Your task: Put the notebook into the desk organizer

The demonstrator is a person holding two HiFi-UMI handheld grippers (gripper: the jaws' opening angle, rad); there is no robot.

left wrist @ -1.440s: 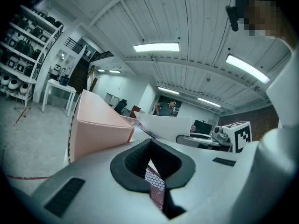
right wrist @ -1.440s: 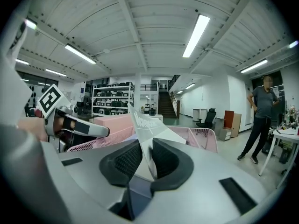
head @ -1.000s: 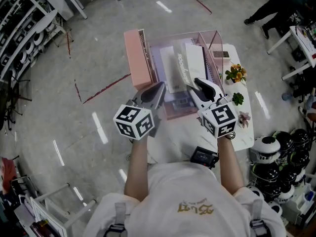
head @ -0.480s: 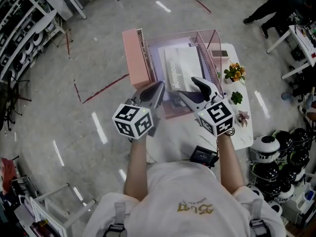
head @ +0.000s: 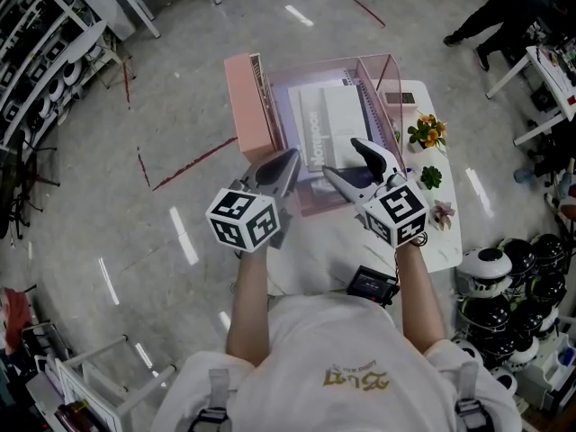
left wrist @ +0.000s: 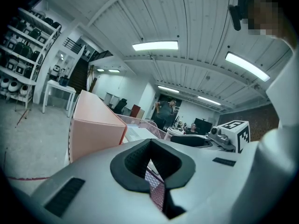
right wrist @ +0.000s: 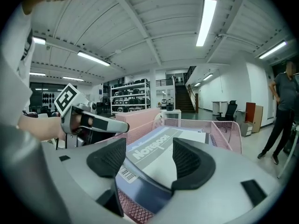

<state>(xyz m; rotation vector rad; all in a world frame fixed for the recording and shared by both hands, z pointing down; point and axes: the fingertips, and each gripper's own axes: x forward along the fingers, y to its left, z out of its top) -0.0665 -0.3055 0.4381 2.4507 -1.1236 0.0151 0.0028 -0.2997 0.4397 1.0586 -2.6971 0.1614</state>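
Having just opened, the right claw (head: 342,157) straddles, half-hiding, the notebook (head: 329,120).

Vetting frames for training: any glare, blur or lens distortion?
Head view: sharp, light streaks glaring on the floor. Left gripper view: fisheye, dark corners, desk organizer mesh discernible. Right gripper view: ceiling bowed, notebook lettering legible.

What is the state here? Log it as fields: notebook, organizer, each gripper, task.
notebook: white and blue notebook, lying flat inside the organizer
organizer: pink mesh desk organizer, on the white table
left gripper: jaws shut on the organizer's front mesh wall
right gripper: jaws have just been opening, now wide apart, pads off the notebook
task: notebook appears placed and released
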